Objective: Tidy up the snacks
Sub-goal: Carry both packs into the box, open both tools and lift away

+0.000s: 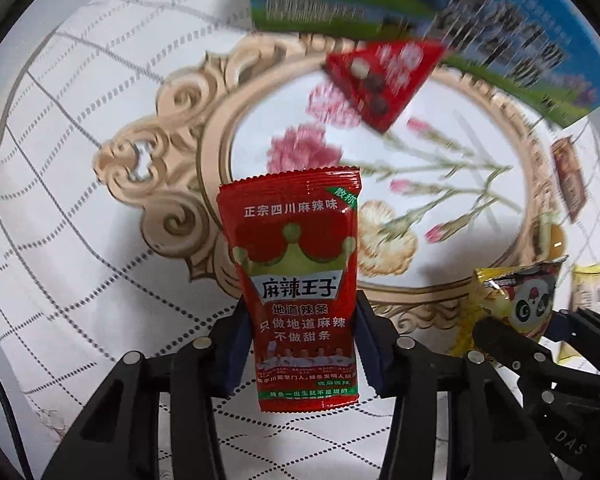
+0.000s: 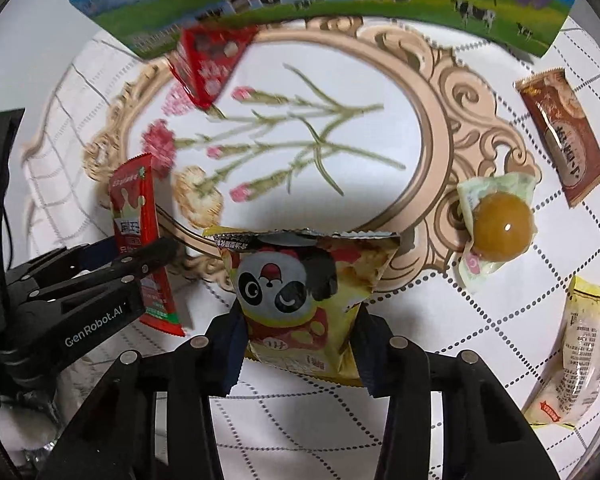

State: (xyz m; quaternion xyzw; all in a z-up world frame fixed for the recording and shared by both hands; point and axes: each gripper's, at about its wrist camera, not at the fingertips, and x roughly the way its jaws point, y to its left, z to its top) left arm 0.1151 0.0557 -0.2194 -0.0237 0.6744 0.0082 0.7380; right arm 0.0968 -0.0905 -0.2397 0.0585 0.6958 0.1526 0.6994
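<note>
Over the flowered tablecloth [image 1: 99,220], my left claw [image 1: 300,340] grips a red packet [image 1: 300,280]; my right claw [image 2: 300,344] grips a panda bag [image 2: 300,300].

A white cloth [image 1: 79,220] with a grid of dotted and solid lines covers the counter and fills most of both views. At its middle sits a printed oval frame of tan scrollwork [image 2: 440,128] enclosing pink and cream carnations [image 1: 300,152] on green stems. Light is even, with soft shadows.
</note>
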